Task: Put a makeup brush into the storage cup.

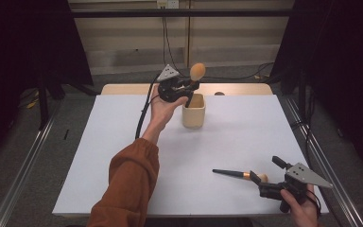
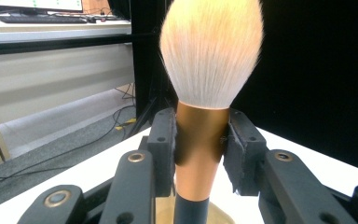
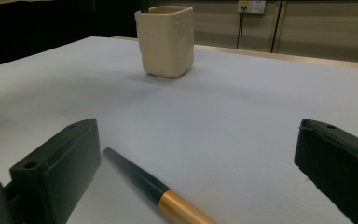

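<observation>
Your fluffy brush [image 2: 200, 116] stands upright above the cream cup [image 1: 193, 111] near the bench's far edge, its dark handle tip at the mouth. Lower it off-centre and it may catch the rim and tip the cup. Your left hand-held gripper [image 2: 199, 149] clamps its copper ferrule; the right hand-held gripper [image 3: 191, 186], jaws wide, straddles the second brush [image 3: 154, 189] untouched at the near right corner.

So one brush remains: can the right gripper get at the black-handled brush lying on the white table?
Probably yes: the black-handled brush lies between the right gripper's open fingers, nothing blocking.
</observation>
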The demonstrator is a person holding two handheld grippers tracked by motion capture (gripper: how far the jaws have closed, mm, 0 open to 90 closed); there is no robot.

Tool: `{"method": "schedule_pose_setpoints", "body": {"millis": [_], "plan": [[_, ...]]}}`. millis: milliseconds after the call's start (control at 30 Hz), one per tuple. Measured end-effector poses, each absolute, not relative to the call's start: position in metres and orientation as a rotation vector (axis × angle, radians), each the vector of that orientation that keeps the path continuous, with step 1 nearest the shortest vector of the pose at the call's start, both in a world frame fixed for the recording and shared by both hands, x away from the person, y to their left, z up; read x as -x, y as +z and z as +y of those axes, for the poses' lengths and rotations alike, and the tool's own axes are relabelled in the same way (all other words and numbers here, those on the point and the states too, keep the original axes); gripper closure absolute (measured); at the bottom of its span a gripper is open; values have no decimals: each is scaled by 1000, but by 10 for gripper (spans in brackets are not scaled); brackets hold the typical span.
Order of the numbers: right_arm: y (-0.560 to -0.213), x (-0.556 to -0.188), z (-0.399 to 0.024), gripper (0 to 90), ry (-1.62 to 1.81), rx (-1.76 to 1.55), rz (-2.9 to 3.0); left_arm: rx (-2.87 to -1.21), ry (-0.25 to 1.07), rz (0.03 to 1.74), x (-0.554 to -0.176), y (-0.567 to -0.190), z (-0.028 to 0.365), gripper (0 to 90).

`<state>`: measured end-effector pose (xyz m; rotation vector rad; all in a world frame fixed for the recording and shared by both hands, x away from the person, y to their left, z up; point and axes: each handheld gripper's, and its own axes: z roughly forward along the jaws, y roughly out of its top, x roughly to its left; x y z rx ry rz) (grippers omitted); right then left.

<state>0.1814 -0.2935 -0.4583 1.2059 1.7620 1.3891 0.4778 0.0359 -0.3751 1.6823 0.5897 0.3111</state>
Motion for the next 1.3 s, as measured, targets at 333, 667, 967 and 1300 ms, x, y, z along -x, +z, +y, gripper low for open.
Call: {"method": "schedule_pose_setpoints", "body": {"millis": [333,667,967,1300], "plan": [[-458,-181,-294,0,1388,-1206,1760,-1711,294,596,-479,-388,39,666],[-458,-181,-294,0,1391,-1200,1759,-1738,292,622,-480,-401,40,666],[-458,-181,-294,0,1388,-1196,1764,-1738,268,640,-480,-412,41,665],[-458,-182,-293,0,1391,-1191,1768,-1777,273,667,-481,-420,42,662]]}}
